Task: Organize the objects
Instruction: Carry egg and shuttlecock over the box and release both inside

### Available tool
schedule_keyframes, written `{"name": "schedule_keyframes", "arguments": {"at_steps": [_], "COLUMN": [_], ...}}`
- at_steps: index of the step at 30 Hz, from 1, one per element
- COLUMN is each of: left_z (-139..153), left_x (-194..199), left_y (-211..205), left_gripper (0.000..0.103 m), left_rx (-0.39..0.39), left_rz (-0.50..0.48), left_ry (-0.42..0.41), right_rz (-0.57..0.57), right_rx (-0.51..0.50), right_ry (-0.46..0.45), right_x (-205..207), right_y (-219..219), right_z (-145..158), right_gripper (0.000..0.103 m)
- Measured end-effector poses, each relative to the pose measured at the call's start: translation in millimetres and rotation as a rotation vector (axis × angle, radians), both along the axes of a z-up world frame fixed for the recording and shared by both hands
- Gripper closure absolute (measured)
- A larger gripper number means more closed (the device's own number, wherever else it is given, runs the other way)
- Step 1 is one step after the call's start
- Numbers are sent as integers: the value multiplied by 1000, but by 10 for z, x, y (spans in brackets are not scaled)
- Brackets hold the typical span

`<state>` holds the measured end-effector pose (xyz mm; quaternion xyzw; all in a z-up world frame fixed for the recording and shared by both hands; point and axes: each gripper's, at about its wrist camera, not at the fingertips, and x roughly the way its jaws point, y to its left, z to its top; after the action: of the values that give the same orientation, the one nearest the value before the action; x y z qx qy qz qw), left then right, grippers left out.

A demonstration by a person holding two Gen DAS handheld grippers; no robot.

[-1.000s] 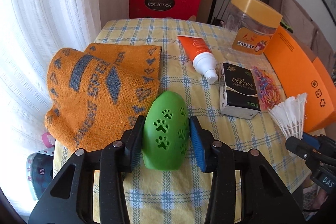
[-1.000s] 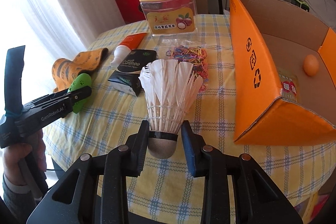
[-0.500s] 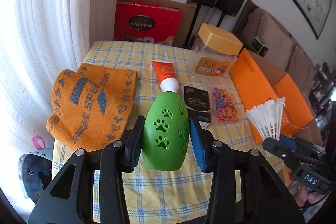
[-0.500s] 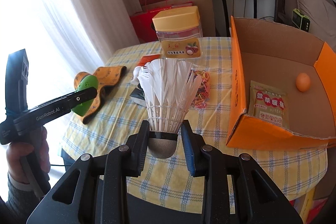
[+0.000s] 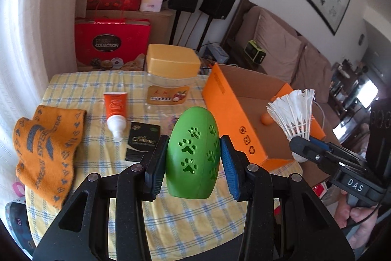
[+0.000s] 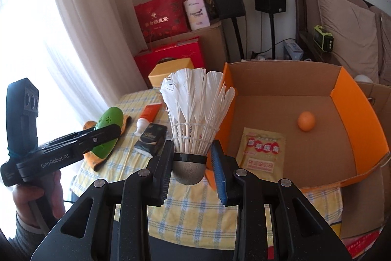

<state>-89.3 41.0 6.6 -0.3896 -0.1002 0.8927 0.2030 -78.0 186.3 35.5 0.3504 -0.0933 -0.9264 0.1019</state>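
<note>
My left gripper (image 5: 191, 158) is shut on a green egg-shaped toy with paw-print holes (image 5: 193, 151), held well above the checked tablecloth (image 5: 171, 209). The same green toy (image 6: 108, 124) shows at the left of the right wrist view. My right gripper (image 6: 193, 160) is shut on the cork base of a white feather shuttlecock (image 6: 195, 111), raised near the front left corner of the orange cardboard box (image 6: 359, 121). Inside the box lie an orange ball (image 6: 306, 120) and a yellow sachet (image 6: 262, 149). From the left wrist view the shuttlecock (image 5: 294, 114) hangs beside the box (image 5: 232, 114).
On the table lie an orange knitted scarf (image 5: 46, 146), an orange tube with a white cap (image 5: 116, 111), a black tissue pack (image 5: 143, 141) and a clear jar with a yellow lid (image 5: 171, 75). Red gift bags (image 5: 112, 43), speakers and a sofa stand behind.
Both grippers have risen and tilted up with their loads, so the table looks farther below. The shuttlecock has moved closer to the orange box, whose inside is now in plain view.
</note>
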Motion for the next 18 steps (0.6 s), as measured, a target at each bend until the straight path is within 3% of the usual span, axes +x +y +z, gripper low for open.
{"name": "schedule_keyframes", "arguments": {"at_steps": [9, 18], "left_z": [65, 9], "left_x": [-208, -414], "left_y": [683, 1317], "left_gripper": [64, 64], "left_rx": [34, 18], "left_rz": [-109, -183], "left_ry": [-7, -25], "right_rz": [-136, -221], "right_rx": [28, 63], "right_ry": [-16, -79], "right_x": [-25, -114], "right_y": [625, 1059], "right_z": [23, -203], "right_gripper": [73, 73]}}
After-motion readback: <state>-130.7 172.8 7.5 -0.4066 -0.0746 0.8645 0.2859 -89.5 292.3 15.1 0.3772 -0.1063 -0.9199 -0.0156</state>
